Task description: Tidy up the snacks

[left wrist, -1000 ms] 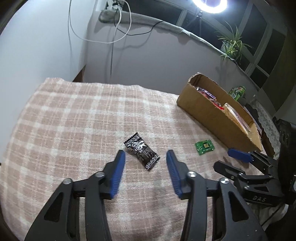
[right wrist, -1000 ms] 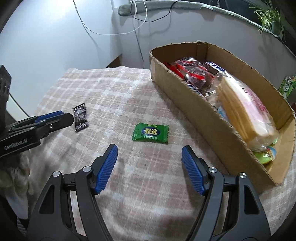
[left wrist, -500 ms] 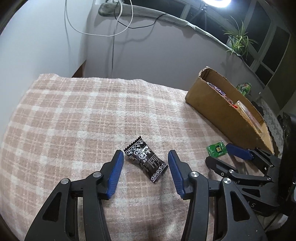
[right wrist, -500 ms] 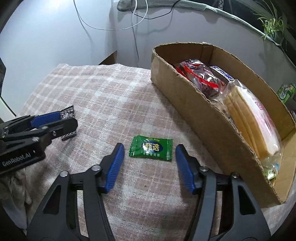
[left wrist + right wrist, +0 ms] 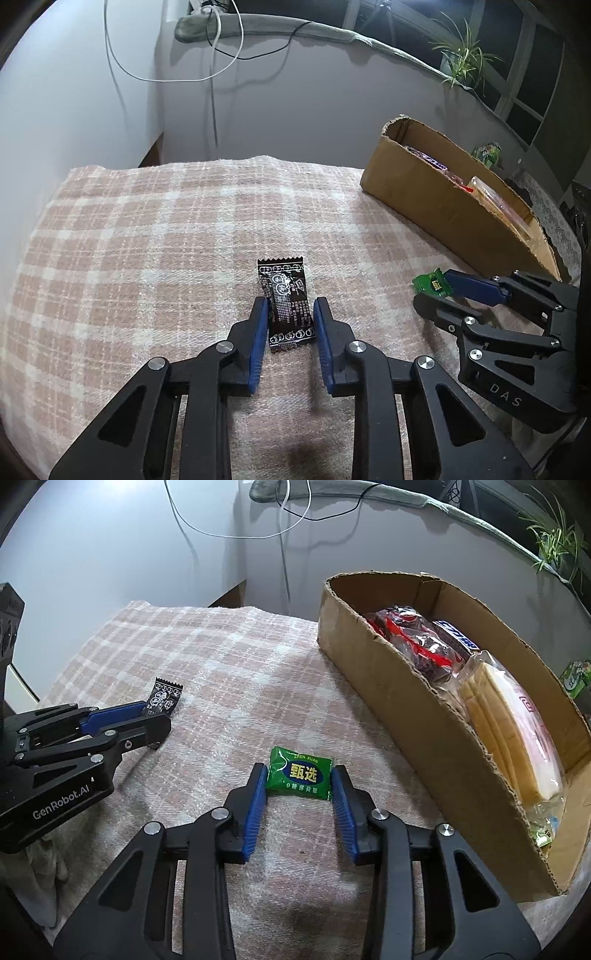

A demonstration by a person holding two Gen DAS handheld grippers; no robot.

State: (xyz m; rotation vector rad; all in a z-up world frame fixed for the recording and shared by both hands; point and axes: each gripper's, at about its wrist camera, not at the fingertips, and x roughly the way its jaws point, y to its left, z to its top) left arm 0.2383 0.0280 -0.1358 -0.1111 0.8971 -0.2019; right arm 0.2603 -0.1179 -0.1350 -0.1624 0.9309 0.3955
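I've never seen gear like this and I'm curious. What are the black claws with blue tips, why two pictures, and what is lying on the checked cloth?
These are two hand-held grippers that a person squeezes; each carries a camera looking along its jaws, so each picture is one gripper's view. The left gripper has shut on a black candy lying on the checked cloth. The right gripper is closing its jaws around a green candy, its pads at the wrapper's ends. Each gripper also shows at the side of the other's picture. The cardboard box already holds packaged snacks.
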